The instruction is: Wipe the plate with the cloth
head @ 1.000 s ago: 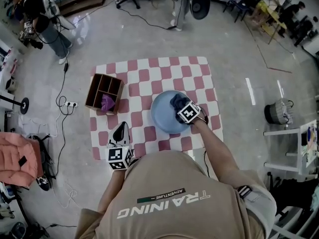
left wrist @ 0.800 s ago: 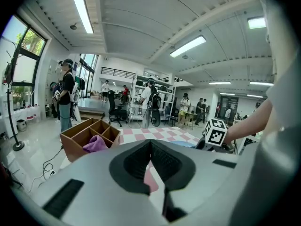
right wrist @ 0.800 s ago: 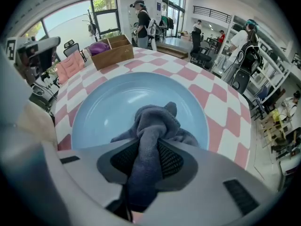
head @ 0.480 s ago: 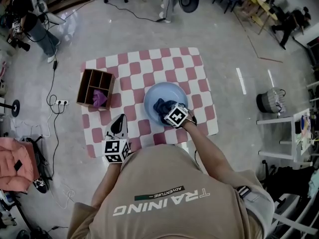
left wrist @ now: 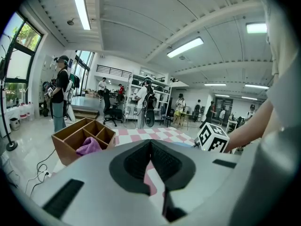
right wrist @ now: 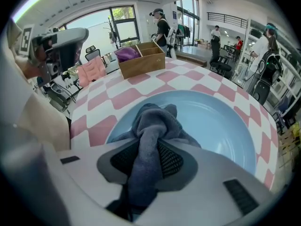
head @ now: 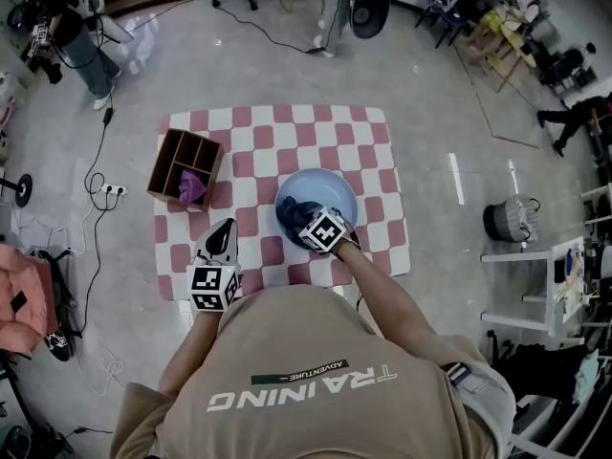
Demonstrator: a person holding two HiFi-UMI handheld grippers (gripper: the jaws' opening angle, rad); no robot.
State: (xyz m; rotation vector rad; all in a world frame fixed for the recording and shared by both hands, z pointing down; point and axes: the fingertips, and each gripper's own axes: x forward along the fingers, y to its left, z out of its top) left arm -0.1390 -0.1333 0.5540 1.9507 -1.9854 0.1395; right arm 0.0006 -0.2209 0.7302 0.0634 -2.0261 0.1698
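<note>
A dark blue-grey cloth [right wrist: 153,121] is seen clamped in the right gripper [right wrist: 149,149]. The gripper's jaws are held partly apart by the thick roll of fabric pinched between the black pads. The loose end of the cloth is bunched into a heap and pressed down on a round, pale blue plate [right wrist: 221,126]. In the head view, the heap is seen on the plate's left and near part, close to the rim on the person's side. The rest of the plate's shallow bowl is left bare, and it is shown as smooth and evenly coloured. No marks can be made out on it.

The plate is set on a table [head: 373,132] covered in pink and white checks, a little towards the person's edge. The right gripper is tilted steeply down over the plate's near rim, with its marker cube uppermost.

The left gripper [left wrist: 150,147] is held off to the left of the plate, near the table's front edge. Its jaws are closed tip to tip and nothing is caught between them. It is pointed out across the table, clear of the plate.

A wooden box [head: 186,168] with compartments is placed further left of the plate. A purple rag [head: 192,187] is tucked into one of its near compartments.
</note>
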